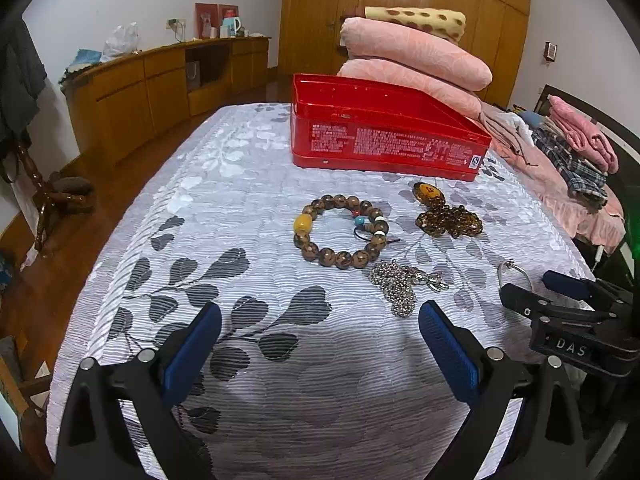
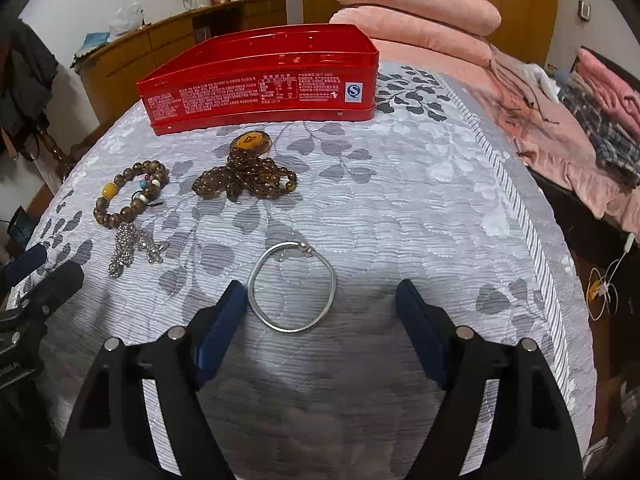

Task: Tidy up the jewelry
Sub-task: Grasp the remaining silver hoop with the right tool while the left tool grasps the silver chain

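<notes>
An open red tin box [image 1: 384, 140] [image 2: 260, 84] stands at the far side of the bed. A brown bead bracelet [image 1: 340, 232] [image 2: 128, 196] with a yellow bead, an amber bead necklace [image 1: 448, 216] [image 2: 244, 176] with an orange pendant, and a silver ball chain [image 1: 400, 284] [image 2: 132, 248] lie in front of it. A silver bangle [image 2: 292, 288] [image 1: 516, 272] lies between my right gripper's fingers. My right gripper [image 2: 320, 300] [image 1: 536, 288] is open around the bangle. My left gripper [image 1: 320, 320] is open and empty, short of the bracelet.
The grey leaf-pattern bedspread [image 1: 248, 208] covers the bed. Folded pink quilts [image 1: 416, 56] [image 2: 412, 4] sit behind the tin. Clothes [image 1: 576, 148] lie at the right. A wooden cabinet [image 1: 160, 80] stands at the left wall.
</notes>
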`<state>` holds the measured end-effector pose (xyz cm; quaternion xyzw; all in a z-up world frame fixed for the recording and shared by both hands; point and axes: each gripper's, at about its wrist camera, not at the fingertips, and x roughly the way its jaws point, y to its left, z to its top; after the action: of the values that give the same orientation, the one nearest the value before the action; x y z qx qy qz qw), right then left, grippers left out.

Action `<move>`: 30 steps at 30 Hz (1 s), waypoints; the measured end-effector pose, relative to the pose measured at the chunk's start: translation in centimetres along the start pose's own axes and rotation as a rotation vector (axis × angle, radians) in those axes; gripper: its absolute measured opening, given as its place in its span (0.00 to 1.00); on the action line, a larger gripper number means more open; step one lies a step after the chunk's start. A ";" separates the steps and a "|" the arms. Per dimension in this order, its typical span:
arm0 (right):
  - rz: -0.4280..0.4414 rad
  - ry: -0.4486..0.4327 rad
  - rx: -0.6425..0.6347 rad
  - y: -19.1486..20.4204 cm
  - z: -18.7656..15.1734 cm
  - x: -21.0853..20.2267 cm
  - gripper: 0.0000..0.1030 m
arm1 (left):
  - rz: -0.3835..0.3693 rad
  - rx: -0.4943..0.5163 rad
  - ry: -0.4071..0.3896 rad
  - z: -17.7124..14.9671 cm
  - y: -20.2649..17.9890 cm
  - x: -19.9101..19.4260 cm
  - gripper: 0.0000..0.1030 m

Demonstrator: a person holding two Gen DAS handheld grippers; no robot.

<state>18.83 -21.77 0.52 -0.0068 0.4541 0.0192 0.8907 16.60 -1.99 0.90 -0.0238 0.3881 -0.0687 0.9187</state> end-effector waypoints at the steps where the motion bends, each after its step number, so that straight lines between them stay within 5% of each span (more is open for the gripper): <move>1: 0.000 -0.002 -0.008 0.1 0.0 0.0 0.68 | -0.003 -0.001 0.001 0.0 -0.1 0.0 0.94; 6: 0.032 -0.013 -0.033 0.5 -0.1 -0.2 0.47 | -0.024 0.000 0.015 0.0 -0.5 0.3 0.94; 12: 0.062 -0.012 -0.018 -0.2 -0.3 -0.6 0.42 | -0.052 0.003 0.017 0.0 -1.4 0.4 0.93; 22: 0.064 -0.028 0.024 -2.4 -0.4 -1.2 0.42 | -0.101 0.019 0.068 0.4 -3.6 2.0 0.62; 30: 0.091 -0.037 0.038 -3.0 -0.5 -1.0 0.43 | -0.060 0.040 0.068 1.2 -5.0 3.2 0.38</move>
<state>17.97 -24.83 0.98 0.0311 0.4375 0.0514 0.8972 19.08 -7.36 -0.05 -0.0148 0.4167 -0.1045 0.9029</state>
